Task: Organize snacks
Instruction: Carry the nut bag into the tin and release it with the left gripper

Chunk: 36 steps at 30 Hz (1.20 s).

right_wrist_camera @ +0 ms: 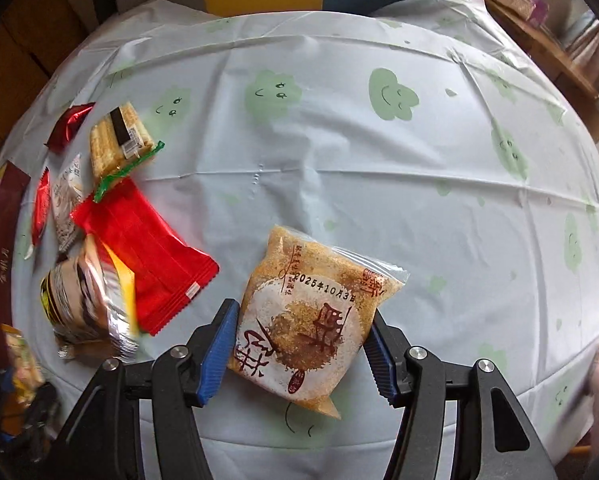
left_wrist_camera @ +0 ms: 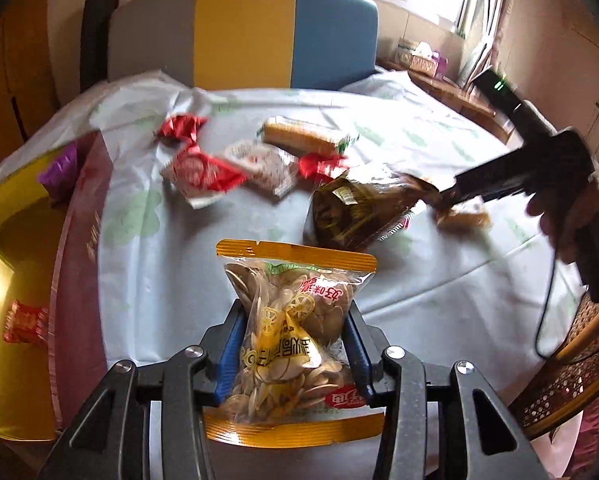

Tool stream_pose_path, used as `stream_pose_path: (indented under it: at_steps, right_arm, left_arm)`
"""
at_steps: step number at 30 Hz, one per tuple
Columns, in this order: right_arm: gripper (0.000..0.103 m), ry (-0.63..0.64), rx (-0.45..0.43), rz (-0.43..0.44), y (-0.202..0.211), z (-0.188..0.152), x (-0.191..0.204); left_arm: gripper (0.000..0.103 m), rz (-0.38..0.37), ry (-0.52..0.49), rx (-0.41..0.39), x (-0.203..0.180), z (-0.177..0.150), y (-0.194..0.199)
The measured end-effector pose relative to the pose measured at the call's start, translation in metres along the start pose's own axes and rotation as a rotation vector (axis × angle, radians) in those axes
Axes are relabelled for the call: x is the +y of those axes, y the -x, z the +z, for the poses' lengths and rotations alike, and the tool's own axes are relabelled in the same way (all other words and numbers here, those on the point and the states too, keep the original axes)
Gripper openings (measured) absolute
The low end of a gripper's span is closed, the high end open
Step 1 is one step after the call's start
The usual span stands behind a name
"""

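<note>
Clear plastic shows seeds in the seed packet (left_wrist_camera: 295, 336) clamped by the left gripper (left_wrist_camera: 295, 348) fingers. The right gripper (right_wrist_camera: 303, 344) fingers pinch the cake packet (right_wrist_camera: 307, 320) over the counter (right_wrist_camera: 339, 152). Beyond, blurred red wrappers (left_wrist_camera: 203, 172) crowd the left edge.

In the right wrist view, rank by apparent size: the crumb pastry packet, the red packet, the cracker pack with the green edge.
1. Crumb pastry packet, though nearest the camera.
2. Red packet, close behind; that order is unsure.
3. Cracker pack, clearly smallest and farther off.

snack cluster (right_wrist_camera: 111, 216) left — tablecloth (right_wrist_camera: 379, 160) open
</note>
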State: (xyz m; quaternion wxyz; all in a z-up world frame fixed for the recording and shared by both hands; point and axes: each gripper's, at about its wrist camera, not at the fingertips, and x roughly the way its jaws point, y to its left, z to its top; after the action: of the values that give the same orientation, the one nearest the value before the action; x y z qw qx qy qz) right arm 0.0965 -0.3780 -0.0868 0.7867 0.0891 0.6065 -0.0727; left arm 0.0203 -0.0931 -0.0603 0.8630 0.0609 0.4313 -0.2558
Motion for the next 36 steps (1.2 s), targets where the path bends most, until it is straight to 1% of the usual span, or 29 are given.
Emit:
stream_pose_path:
  at_steps: [3,7,11,14,17,19,22,25,28,32,34,36]
  right_arm:
    - [0.061,-0.036,0.013,0.016,-0.003,0.002,-0.002]
    - [0.062,-0.027,0.014,0.007,-0.004,0.001,0.000]
    - [0.064,-0.022,0.016,0.011,-0.006,0.000,0.001]
    - [0.064,-0.005,0.011,-0.003,-0.011,-0.002,0.010]
    - [0.063,0.015,0.005,-0.020,-0.012,-0.004,0.020]
    - [0.063,0.019,0.003,-0.023,-0.011,-0.006,0.021]
    - [0.063,0.024,0.001,-0.027,-0.010,-0.008,0.025]
    - [0.063,0.027,0.000,-0.029,-0.010,-0.010,0.028]
    - [0.063,0.030,-0.002,-0.028,-0.009,-0.010,0.029]
    - [0.063,0.035,-0.003,-0.030,-0.006,-0.011,0.030]
    - [0.063,0.039,-0.004,-0.031,-0.007,-0.011,0.030]
    - [0.063,0.045,-0.005,-0.034,-0.006,-0.011,0.031]
  left_arm:
    - [0.047,-0.016,0.020,-0.034,0.002,0.008,0.016]
    - [0.047,-0.024,0.062,-0.094,0.014,0.022,0.042]
    - [0.047,-0.007,0.179,-0.151,0.050,0.036,0.067]
    - [0.047,0.038,0.283,-0.172,0.088,0.043,0.081]
    - [0.047,0.077,0.401,-0.159,0.128,0.043,0.088]
    - [0.047,0.107,0.477,-0.136,0.156,0.042,0.086]
    - [0.047,0.109,0.575,-0.103,0.188,0.041,0.077]
    - [0.047,0.157,0.617,-0.082,0.209,0.044,0.066]
    - [0.047,0.186,0.670,-0.060,0.228,0.050,0.054]
    - [0.048,0.224,0.679,-0.039,0.243,0.065,0.033]
    - [0.050,0.222,0.699,-0.021,0.250,0.068,0.025]
    - [0.060,0.216,0.712,-0.018,0.250,0.066,0.026]
